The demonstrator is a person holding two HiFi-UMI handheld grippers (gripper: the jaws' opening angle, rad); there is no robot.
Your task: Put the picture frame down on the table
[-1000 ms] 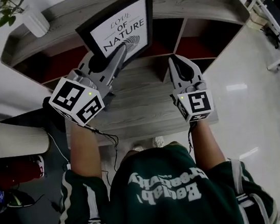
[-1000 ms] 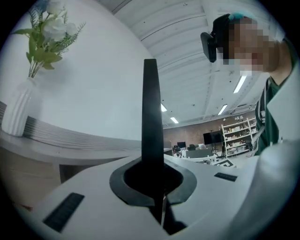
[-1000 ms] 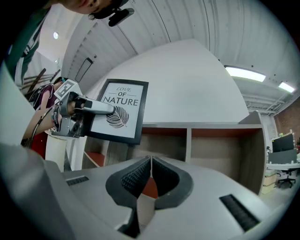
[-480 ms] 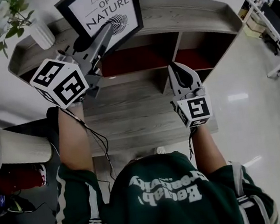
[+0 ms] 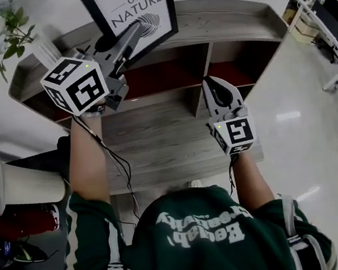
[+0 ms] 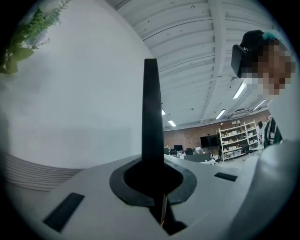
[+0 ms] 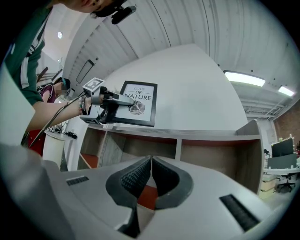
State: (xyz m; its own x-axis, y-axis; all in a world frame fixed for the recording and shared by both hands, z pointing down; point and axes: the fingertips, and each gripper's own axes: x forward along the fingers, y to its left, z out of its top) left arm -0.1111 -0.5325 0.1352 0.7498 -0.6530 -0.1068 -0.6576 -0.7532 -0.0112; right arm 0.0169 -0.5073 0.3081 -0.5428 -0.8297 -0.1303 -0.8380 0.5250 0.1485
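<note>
The picture frame (image 5: 132, 8) is black with a white print reading "LOVE OF NATURE". My left gripper (image 5: 132, 34) is shut on its lower edge and holds it upright in the air over the back of the grey wooden shelf top (image 5: 228, 20). In the left gripper view the frame (image 6: 151, 108) stands edge-on as a black bar between the closed jaws. The right gripper view shows the frame (image 7: 138, 104) held above the shelf top (image 7: 211, 134). My right gripper (image 5: 215, 87) is shut with nothing in it, over the lower desk surface (image 5: 151, 140).
A white vase with flowers (image 5: 2, 33) stands at the shelf's left end. Below the shelf top are open compartments with red floors (image 5: 167, 75). A white cylinder (image 5: 23, 183) stands at the left of the desk. A glossy floor (image 5: 305, 124) lies to the right.
My left gripper has carried the frame up from in front of the compartments to above the shelf top. The right gripper has stayed where it was.
</note>
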